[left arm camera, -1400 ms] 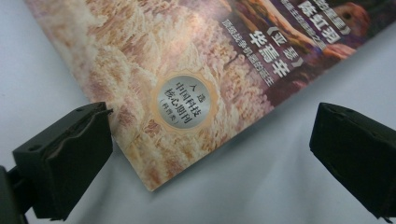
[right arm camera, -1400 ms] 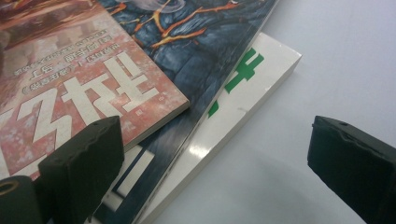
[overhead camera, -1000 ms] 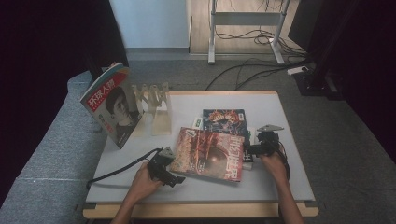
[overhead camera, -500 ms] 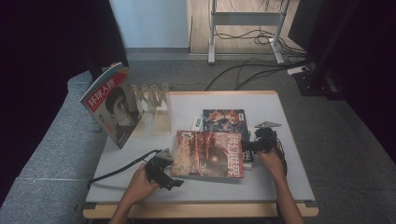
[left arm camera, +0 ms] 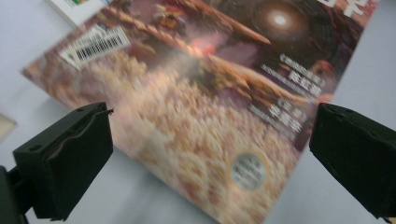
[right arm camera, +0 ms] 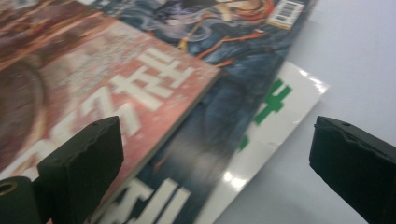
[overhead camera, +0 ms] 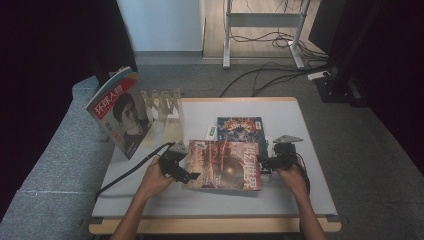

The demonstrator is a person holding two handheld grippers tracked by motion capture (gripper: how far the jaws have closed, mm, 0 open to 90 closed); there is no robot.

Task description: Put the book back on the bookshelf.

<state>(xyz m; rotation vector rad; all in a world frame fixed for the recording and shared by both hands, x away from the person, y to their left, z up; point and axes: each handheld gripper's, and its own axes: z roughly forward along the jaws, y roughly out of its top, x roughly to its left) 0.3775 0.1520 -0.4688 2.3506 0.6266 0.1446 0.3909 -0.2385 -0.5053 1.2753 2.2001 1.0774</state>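
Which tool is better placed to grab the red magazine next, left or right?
Probably left. The left tool is open with the red magazine's free lower corner between its jaws, over bare table. The right tool, also open, faces the edge stacked over the blue magazine and could catch both.

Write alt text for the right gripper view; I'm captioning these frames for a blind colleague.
The right gripper, jaws wide open, hovers at the corner of a stack of magazines on a pale table. A reddish magazine with white characters lies on a dark blue one, which lies on a white one with green print.
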